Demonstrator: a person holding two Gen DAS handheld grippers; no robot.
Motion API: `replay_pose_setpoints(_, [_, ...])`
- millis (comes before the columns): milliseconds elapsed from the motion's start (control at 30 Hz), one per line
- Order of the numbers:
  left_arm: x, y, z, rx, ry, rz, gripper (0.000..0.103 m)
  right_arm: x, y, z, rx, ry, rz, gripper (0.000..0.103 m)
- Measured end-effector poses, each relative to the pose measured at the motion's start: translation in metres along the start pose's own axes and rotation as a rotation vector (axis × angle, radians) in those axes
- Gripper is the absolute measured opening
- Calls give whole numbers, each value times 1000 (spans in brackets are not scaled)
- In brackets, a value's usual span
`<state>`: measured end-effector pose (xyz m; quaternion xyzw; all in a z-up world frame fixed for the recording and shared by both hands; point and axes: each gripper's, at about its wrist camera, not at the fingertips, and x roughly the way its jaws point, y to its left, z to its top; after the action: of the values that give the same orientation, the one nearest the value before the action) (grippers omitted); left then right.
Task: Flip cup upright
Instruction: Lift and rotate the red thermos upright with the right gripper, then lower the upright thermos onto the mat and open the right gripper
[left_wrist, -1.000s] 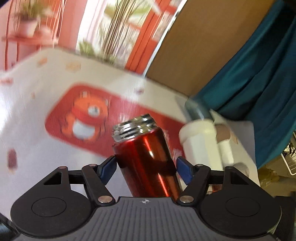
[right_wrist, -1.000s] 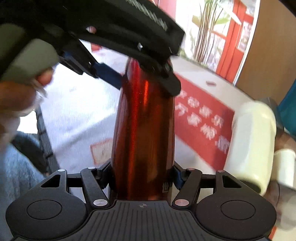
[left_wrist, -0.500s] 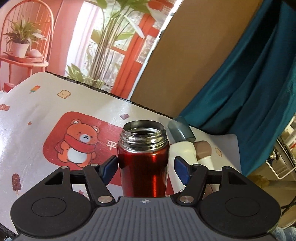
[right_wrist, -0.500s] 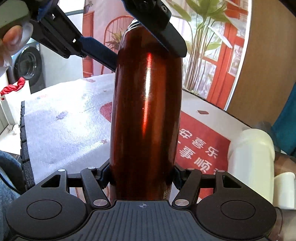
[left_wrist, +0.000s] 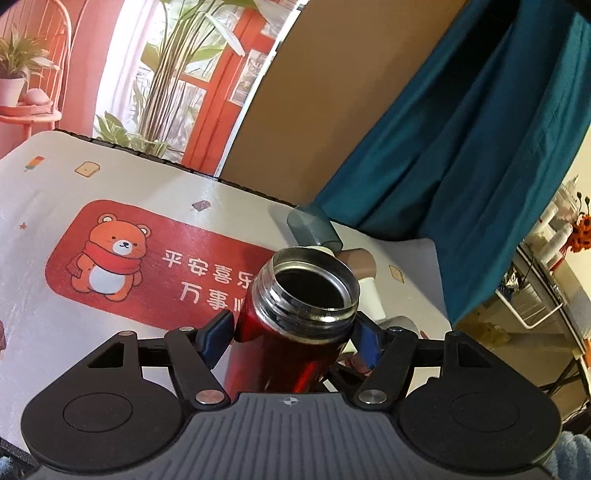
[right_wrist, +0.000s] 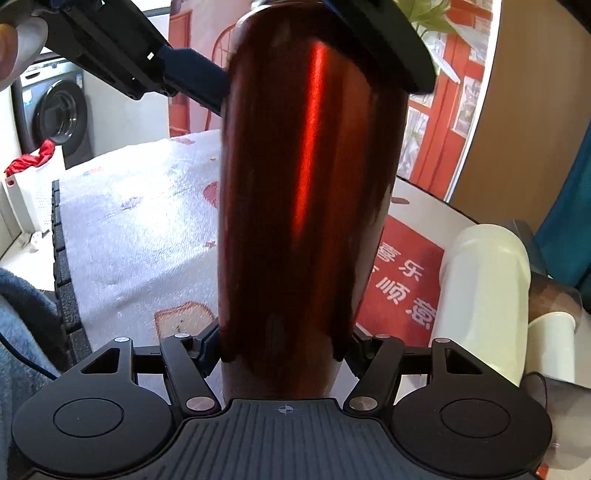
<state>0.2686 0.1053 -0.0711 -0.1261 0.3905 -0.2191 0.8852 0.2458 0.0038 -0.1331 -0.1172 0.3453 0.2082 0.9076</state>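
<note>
Gripping the lower body of the glossy red metal cup with a threaded steel mouth (right_wrist: 303, 192), the right gripper (right_wrist: 284, 347) has its two jaws pressed against both sides of it near the base. The left gripper (left_wrist: 291, 328) pinches the same cup (left_wrist: 295, 332) higher up, just under the steel neck, with one blue pad (left_wrist: 218, 332) on each side touching the red wall. The long axis of the cup runs close to vertical, with the open mouth pointing up and leaning a little toward the left wrist camera, so the dark inside is visible. In the right wrist view the left gripper (right_wrist: 207, 79) comes in from the upper left, and part of the person's hand (right_wrist: 14, 51) shows at the top left corner. Whether the base of the cup touches the surface I cannot tell, because the right gripper hides it. Under the cup lies a white table mat with a red panel, an orange bear and white characters (left_wrist: 122, 258). Just beside the cup, to the right, a cream white plastic bottle (right_wrist: 484, 295) lies on its side, and a grey-blue translucent cap (left_wrist: 314, 225) and a brown cap (left_wrist: 358, 262) are seen behind the cup's mouth. A teal curtain (left_wrist: 461, 129) hangs behind the mat.
</note>
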Motion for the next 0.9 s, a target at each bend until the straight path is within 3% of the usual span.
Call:
replay_pose_setpoints(200, [-6, -10, -7, 45, 11, 8, 71, -33, -7, 10, 42, -73, 17, 65])
replay_pose_setpoints(333, [-7, -14, -9, 61, 16, 18, 71, -49, -12, 15, 49, -97, 36, 59])
replay_pose_setpoints(467, [-9, -19, -12, 75, 25, 23, 71, -50, -10, 12, 38, -93, 34, 58])
replay_pose_setpoints(567, [-15, -20, -15, 83, 19, 25, 80, -50, -11, 14, 52, -85, 22, 59])
replay_pose_setpoints(633, [-20, -21, -15, 87, 8, 37, 90, -53, -15, 14, 76, -77, 26, 59])
replay_pose_setpoints(900, [-45, -20, -14, 93, -50, 99, 96, -67, -9, 15, 58, -89, 9, 61])
